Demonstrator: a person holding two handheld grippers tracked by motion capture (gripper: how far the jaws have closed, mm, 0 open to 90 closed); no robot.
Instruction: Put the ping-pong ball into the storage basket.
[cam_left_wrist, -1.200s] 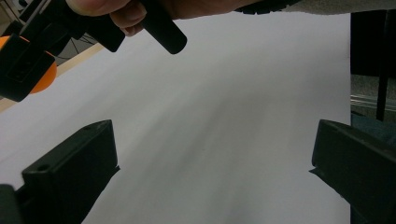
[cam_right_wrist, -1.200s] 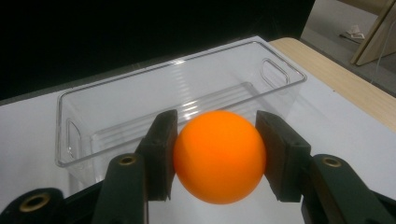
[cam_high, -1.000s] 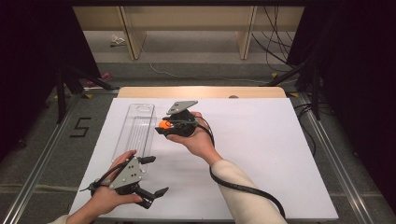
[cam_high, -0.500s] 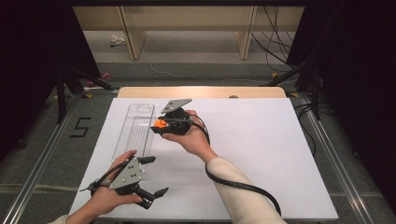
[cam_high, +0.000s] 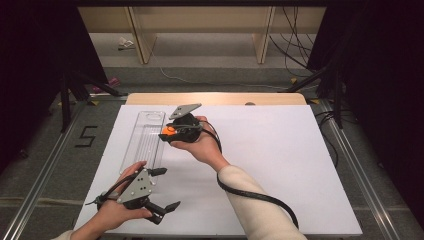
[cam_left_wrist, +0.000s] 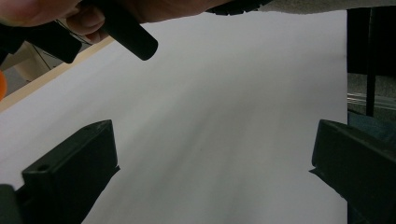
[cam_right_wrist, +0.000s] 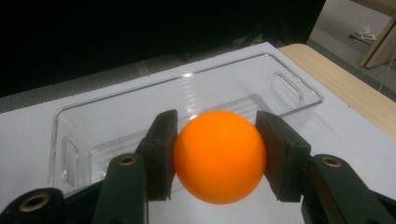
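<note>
Right claw (cam_right_wrist: 217, 156) holding the smooth round orange ball (cam_right_wrist: 219, 156) beside the clear plastic tray (cam_right_wrist: 289, 88) may drop it outside if opened too early.

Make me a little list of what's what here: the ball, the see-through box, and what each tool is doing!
ball: orange ball, clamped between the right tool's pads
box: clear plastic bin, empty, on the white table
ball versus box: held beside the bin, not inside it
left tool: left tool open, holding nothing, low over the table's near edge
</note>
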